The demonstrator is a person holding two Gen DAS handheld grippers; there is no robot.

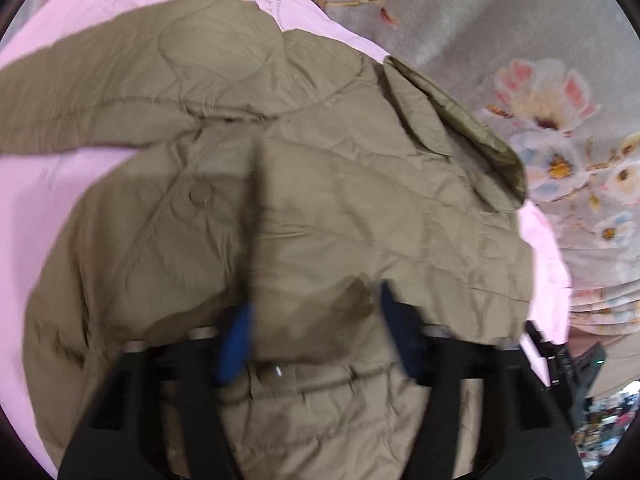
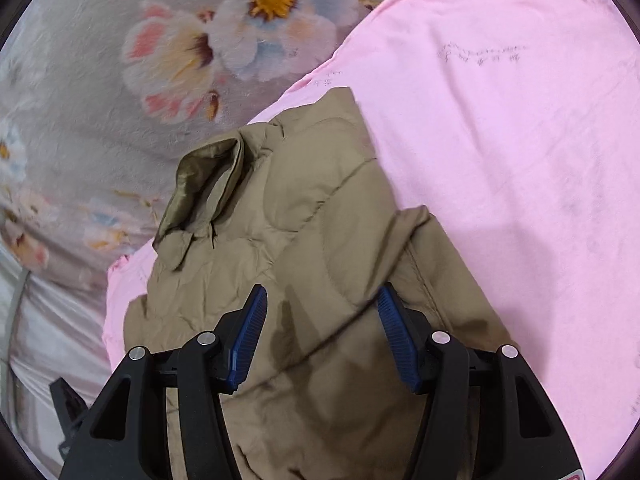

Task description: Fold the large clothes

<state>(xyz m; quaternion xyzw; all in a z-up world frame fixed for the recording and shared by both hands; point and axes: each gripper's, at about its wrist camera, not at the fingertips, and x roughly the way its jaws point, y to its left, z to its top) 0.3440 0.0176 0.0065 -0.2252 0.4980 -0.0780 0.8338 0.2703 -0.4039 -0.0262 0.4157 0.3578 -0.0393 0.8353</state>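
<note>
An olive-tan quilted jacket (image 1: 304, 184) lies on a pink sheet (image 1: 36, 208). In the left wrist view one sleeve stretches to the left and the collar is at the right. My left gripper (image 1: 316, 312) is open just above the jacket's lower part, its blue pads (image 1: 236, 340) blurred by motion, with jacket cloth between the jaws. In the right wrist view the jacket (image 2: 304, 240) lies partly folded, its collar (image 2: 200, 184) at the upper left. My right gripper (image 2: 320, 316) is open over the jacket, holding nothing.
The pink sheet (image 2: 500, 140) lies on a grey floral blanket (image 2: 100, 80) that fills the far side (image 1: 520, 40). Part of the other gripper (image 1: 560, 360) shows at the right edge of the left wrist view.
</note>
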